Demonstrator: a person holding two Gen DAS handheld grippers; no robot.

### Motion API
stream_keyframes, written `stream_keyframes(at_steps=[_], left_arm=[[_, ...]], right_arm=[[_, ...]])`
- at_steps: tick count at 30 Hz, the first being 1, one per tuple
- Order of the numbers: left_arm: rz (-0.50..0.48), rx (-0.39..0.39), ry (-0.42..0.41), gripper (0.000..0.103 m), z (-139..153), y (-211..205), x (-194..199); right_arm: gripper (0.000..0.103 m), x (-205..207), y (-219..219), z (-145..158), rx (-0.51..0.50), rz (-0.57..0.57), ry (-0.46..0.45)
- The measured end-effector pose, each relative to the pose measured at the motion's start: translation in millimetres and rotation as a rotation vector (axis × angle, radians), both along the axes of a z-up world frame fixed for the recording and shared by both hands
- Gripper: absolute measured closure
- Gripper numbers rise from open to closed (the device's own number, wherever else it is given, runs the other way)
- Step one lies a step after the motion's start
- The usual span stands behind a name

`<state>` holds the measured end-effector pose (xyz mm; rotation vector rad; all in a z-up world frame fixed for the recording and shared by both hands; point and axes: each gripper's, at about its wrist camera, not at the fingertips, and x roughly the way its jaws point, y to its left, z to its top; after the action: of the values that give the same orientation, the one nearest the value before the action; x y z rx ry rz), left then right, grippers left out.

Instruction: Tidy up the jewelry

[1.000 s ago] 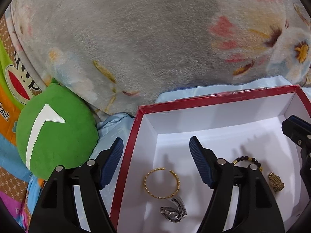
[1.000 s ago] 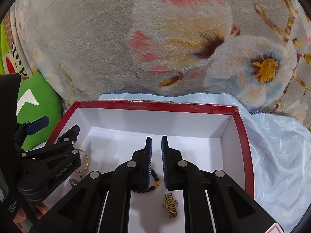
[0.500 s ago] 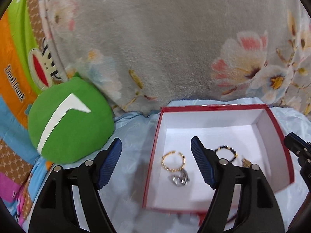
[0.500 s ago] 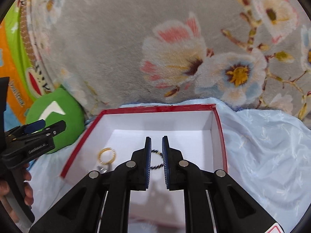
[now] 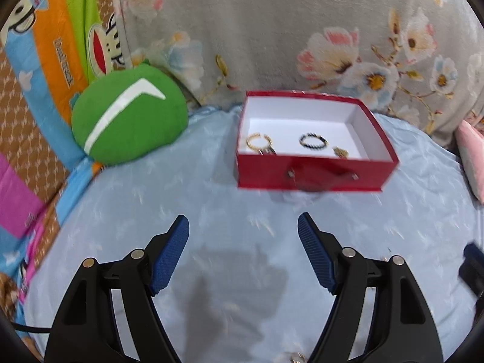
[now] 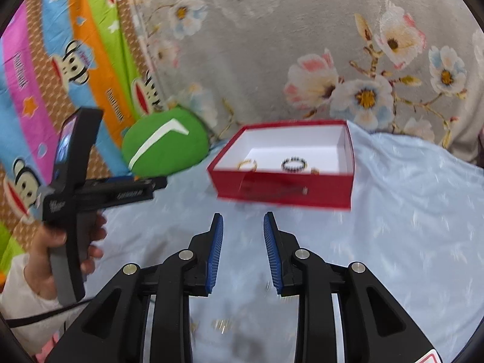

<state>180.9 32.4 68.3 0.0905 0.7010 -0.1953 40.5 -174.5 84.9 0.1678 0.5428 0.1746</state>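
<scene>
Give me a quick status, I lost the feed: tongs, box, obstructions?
Left tongs open, empty. Right tongs opening, empty. Red box ahead, gold bangle and black bead bracelet inside. Path clear.

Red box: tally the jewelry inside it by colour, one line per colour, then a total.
Inside the red box:
Gold: 2, a bangle and a small gold piece
Black: 1, a bead bracelet
Silver or dark: 1, a piece half hidden behind the front wall
Total: 4

Bare blue sheet [image 5: 242, 211] before red box [image 5: 311, 175], green cushion [image 5: 130, 121] left, floral blanket [image 5: 272, 30] behind
</scene>
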Motion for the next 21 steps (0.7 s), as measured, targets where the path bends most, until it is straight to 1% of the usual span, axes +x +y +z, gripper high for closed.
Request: stream_keyframes(at_steps=[2, 4, 6, 8, 10, 12, 17, 20, 21], left_arm=[[-0.025, -0.032, 0.031, 0.026, -10.0, -1.5, -22.5], [-0.052, -0.065, 0.057, 0.024, -23.4, -5.8, -47.7], [-0.077, -0.06, 0.087, 0.021, -40.7, -13.4, -73.4], [-0.097, -0.025, 0.121, 0.021, -58.4, -18.7, -95.2], [-0.097, 0.02, 0.161, 0.021, -78.0, -20.3, -117.6], [-0.087, 0.039, 0.197, 0.021, -93.2, -15.9, -135.6], [-0.043, -0.044, 0.355, 0.021, -127.6, 8.9, -163.4], [-0.04, -0.044, 0.396, 0.021, -142.3, 17.1, -183.3], [-0.046, -0.034, 0.382, 0.021, -142.5, 18.1, -190.4]], right_arm=[[0.076, -30.3, 6.7, -13.3, 0.03, -0.003, 0.03], [0.075, -53.3, 9.0, -26.9, 0.085, -0.01, 0.071], [0.075, -70.4, 10.1, -37.9, 0.108, -0.035, 0.096], [0.074, -82.3, 10.7, -46.4, 0.092, -0.066, 0.111], [0.072, -90.8, 9.8, -53.5, 0.06, -0.107, 0.123], [0.072, -97.1, 6.3, -60.1, 0.056, -0.127, 0.132], [0.071, -102.5, -2.0, -78.9, 0.041, -0.18, 0.165], [0.072, -106.0, -4.3, -85.7, 0.005, -0.202, 0.173], [0.072, -107.6, -4.6, -88.8, -0.012, -0.208, 0.178]])
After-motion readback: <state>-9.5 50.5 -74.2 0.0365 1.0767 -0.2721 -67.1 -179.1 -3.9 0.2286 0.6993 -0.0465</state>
